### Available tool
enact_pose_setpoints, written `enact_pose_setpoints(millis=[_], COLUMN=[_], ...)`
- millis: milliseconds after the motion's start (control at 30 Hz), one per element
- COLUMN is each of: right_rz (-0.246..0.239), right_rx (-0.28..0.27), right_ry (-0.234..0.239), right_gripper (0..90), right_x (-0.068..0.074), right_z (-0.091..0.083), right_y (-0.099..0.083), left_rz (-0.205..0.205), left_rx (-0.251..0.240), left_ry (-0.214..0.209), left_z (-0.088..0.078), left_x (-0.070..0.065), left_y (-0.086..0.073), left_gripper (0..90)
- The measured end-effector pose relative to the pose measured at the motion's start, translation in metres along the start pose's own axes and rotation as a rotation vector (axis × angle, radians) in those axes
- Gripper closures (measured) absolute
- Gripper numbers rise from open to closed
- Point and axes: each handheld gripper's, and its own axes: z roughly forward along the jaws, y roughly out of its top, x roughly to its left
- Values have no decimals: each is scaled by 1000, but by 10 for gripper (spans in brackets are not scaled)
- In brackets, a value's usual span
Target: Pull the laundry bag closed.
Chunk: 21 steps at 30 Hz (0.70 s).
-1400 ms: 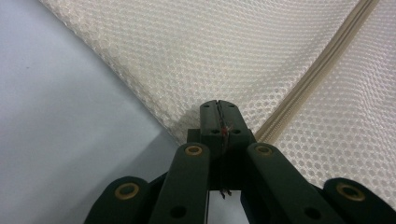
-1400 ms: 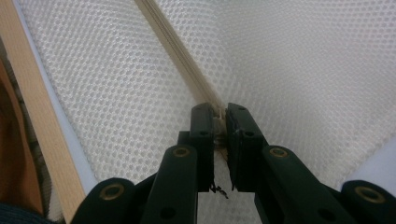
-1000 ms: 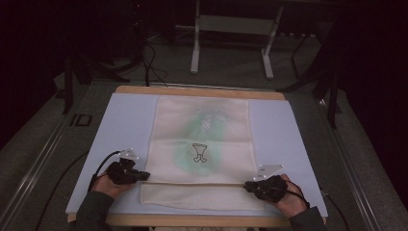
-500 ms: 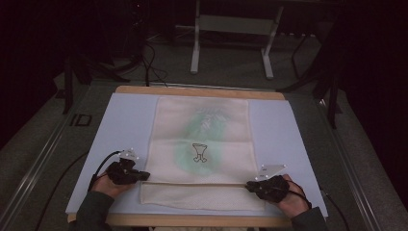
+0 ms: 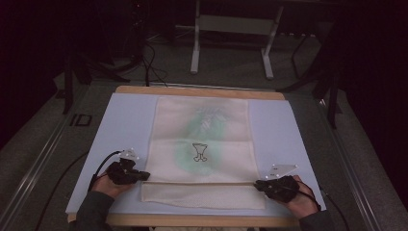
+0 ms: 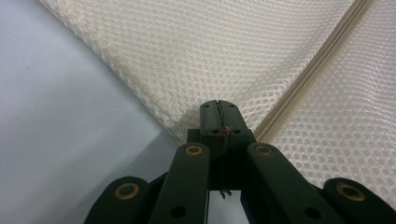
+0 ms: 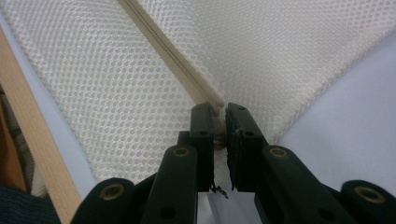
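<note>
A cream mesh cloth lies flat on a pale blue mat. It carries a small dark figure print over a green stain. Its near end is folded over into a strip. At the fold's left end my left gripper is shut on the cloth's edge, jaws tight together beside the beige hem. My right gripper holds the fold's right end. In the right gripper view its jaws pinch the tip of the hem.
The mat rests on a wooden board whose near edge runs close to my right gripper. Beyond the table stand a white metal frame and dark cables on the floor.
My right gripper has shifted slightly to the right and toward the person along the fold line. The left gripper and the cloth look unchanged.
</note>
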Motion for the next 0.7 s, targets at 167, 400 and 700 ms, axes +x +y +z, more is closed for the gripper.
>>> enact_pose_setpoints(millis=[167,400,700], right_rz=[8,21,125], right_rx=[-13,-9,-174], right_ry=[-15,-25,-10], right_gripper=[821,819,638], right_x=[-3,-7,-18], right_z=[-1,0,-15], right_y=[1,-1,-11], left_rz=[4,17,16], left_rx=[-2,-2,-33], left_ry=[-5,-13,-19], left_z=[1,2,-2], left_x=[-1,-2,-1], left_y=[1,2,0], left_gripper=[900,898,842])
